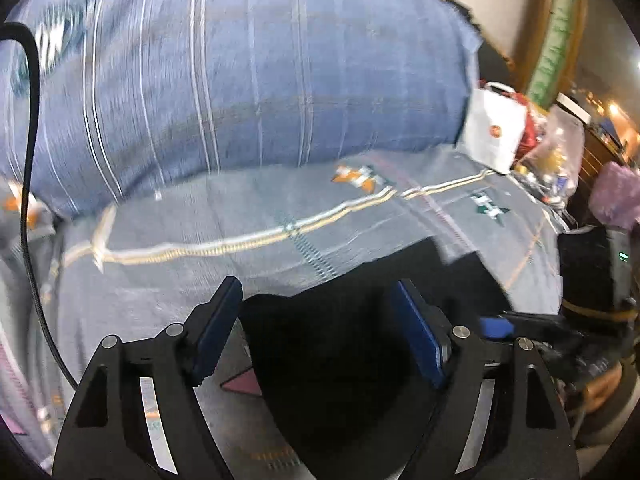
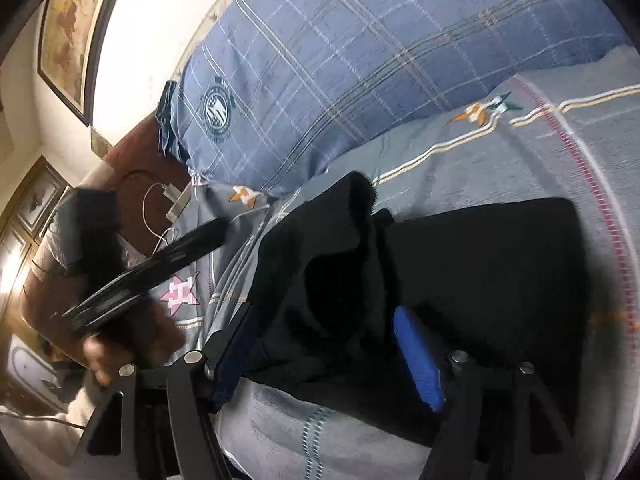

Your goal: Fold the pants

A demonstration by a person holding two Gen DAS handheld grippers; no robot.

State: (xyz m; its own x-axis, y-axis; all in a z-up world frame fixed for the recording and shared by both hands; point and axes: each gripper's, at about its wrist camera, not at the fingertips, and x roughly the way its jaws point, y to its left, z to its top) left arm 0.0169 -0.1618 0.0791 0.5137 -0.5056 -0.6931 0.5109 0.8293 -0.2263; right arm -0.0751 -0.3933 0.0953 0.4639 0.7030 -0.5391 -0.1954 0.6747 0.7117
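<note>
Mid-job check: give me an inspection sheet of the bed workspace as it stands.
Surface: grey patterned bedspread, blue plaid pillow at its head.
Job's things: black pants, partly bunched.
Clutter: white paper bag beside the pillow.
Grippers: left gripper open over the pants; right gripper open, fabric between its fingers.
Cables: black cable; white charger cord.
Surroundings: framed picture on the wall.

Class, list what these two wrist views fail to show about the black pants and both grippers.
- Left wrist view: black pants run off the bottom edge; fold state unreadable.
- Left wrist view: right gripper mostly hidden behind the left gripper; jaws unreadable.
- Right wrist view: pants' near edge is covered by the gripper's frame.
- Both views: bedspread motifs motion-blurred.
</note>
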